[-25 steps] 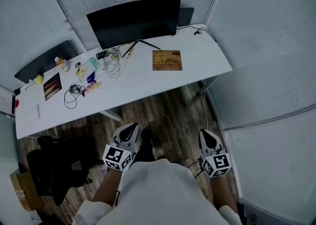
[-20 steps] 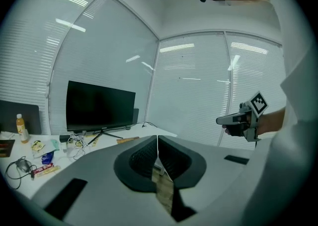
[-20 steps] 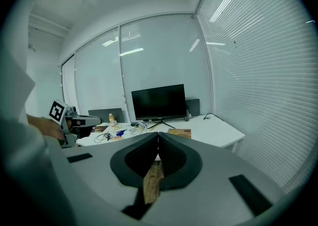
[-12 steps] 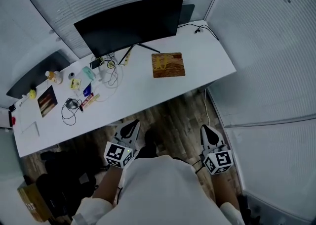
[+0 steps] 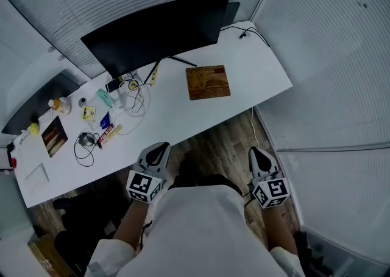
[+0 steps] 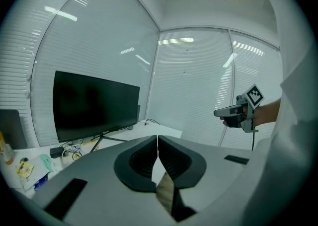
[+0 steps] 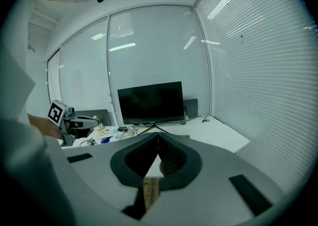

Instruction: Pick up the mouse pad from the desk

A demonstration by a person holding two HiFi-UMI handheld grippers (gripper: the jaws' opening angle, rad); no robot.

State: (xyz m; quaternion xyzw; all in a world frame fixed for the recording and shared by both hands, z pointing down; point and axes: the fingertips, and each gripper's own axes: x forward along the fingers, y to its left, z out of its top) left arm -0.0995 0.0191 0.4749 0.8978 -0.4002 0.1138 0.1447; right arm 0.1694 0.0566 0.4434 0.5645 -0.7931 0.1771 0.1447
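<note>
Looking from left to right in the head view, loose cables (image 5: 139, 94) are seen at 10 o'clock on the white desk (image 5: 256, 56). The black monitor (image 5: 155, 32) is seen at 12 o'clock. The brown mouse pad (image 5: 208, 82) is found at 1 o'clock, just right of the monitor's stand. It lies flat on the desk and is not touched by anything.

The left gripper (image 5: 160, 148) is held at 7 o'clock and the right gripper (image 5: 254, 150) at 5 o'clock, over the wood floor (image 5: 213, 139). Both claws are clenched tight, and nothing is held in them.

Since a moment ago, both claws have been brought nearer to the desk. The left tip is now seen close to its front edge. So the reach is judged to be only begun, and a claw must be opened before the pad can be taken.
</note>
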